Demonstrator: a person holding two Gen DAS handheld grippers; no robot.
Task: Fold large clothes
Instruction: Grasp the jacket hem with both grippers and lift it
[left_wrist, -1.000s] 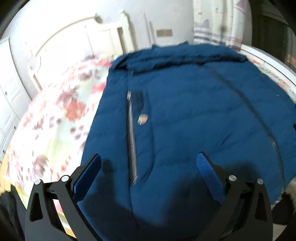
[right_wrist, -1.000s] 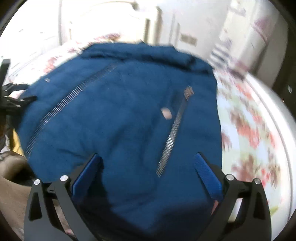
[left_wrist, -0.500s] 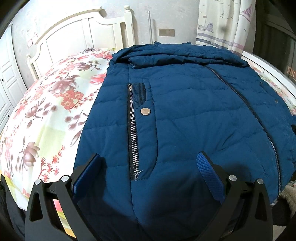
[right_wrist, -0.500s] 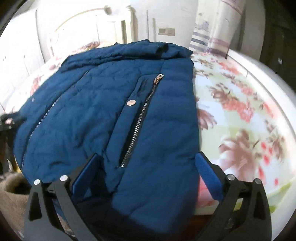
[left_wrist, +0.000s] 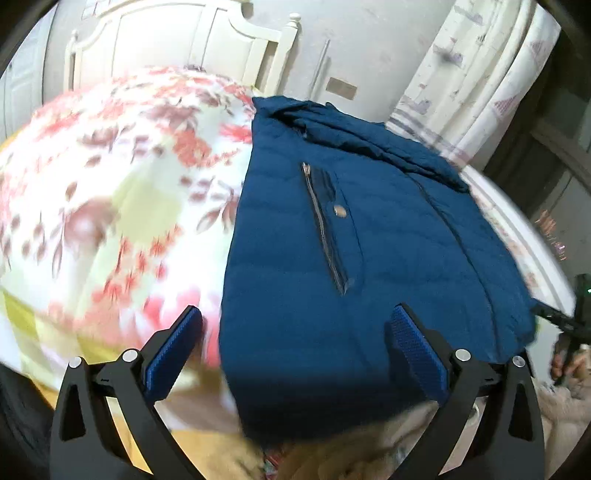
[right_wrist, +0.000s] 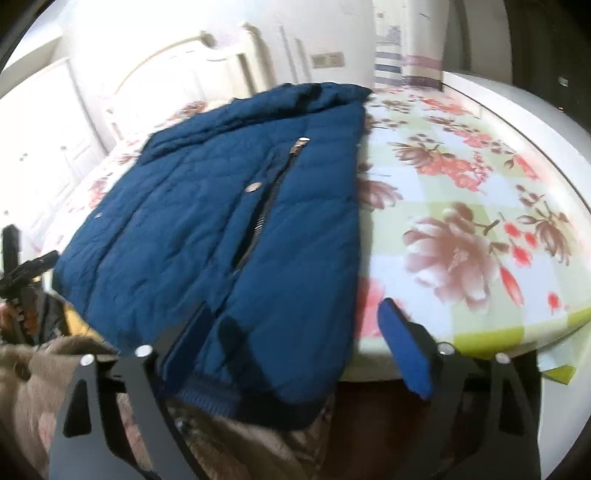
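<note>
A dark blue padded jacket (left_wrist: 369, 240) lies front-up on a floral bed, zip pockets and centre zip showing, its hem hanging over the near edge. My left gripper (left_wrist: 295, 350) is open and straddles the jacket's lower left corner, one pad over the bedsheet and one over the fabric. In the right wrist view the jacket (right_wrist: 221, 221) has its lower right corner between the fingers of my right gripper (right_wrist: 295, 343). Those jaws are closing, and the pads stand clear of the cloth. Each gripper shows small at the other view's edge: right (left_wrist: 569, 321), left (right_wrist: 22, 269).
The floral bedsheet (right_wrist: 461, 203) stretches bare on either side of the jacket. A white headboard (left_wrist: 166, 44) and wall stand at the far end, with a patterned curtain (left_wrist: 461, 74) to the right. Beige fleecy fabric (right_wrist: 22, 369) lies below the bed's near edge.
The left gripper has slid left to the jacket's lower left corner and the right gripper right to the lower right corner. The right jaws have narrowed a little.
</note>
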